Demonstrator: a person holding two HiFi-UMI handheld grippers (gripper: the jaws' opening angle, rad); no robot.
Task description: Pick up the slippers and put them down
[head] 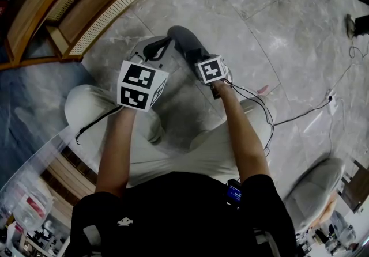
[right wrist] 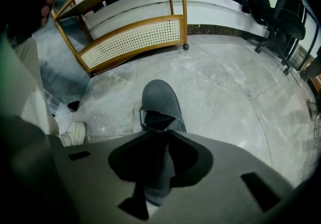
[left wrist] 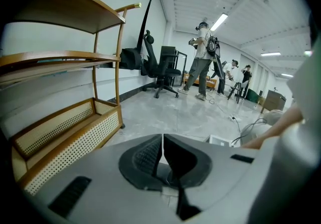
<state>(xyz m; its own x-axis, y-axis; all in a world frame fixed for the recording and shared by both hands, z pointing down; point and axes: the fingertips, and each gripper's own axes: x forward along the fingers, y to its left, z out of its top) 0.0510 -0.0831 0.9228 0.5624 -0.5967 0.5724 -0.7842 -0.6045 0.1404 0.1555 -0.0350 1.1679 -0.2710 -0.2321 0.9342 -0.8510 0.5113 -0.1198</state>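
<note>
A grey slipper (head: 185, 41) lies flat on the marble floor in front of my knees, toe pointing away from me. In the right gripper view the slipper (right wrist: 159, 98) runs back between the jaws. My right gripper (right wrist: 159, 135) points steeply down over the slipper's heel, which sits in the gap; the jaws stand a little apart, and I read them as open. In the head view the right gripper (head: 203, 59) is at the slipper's near end. My left gripper (left wrist: 162, 140) hangs just left of it (head: 161, 46), aimed across the room, shut with nothing between its pads.
A wooden shelf with cane panels (head: 98, 2) stands at the far left (right wrist: 133, 37). Office chairs (left wrist: 161, 70) and standing people (left wrist: 203, 62) are at the far end of the room. Cables (head: 305, 110) trail over the floor at right. My white shoe (right wrist: 75, 132) is left of the slipper.
</note>
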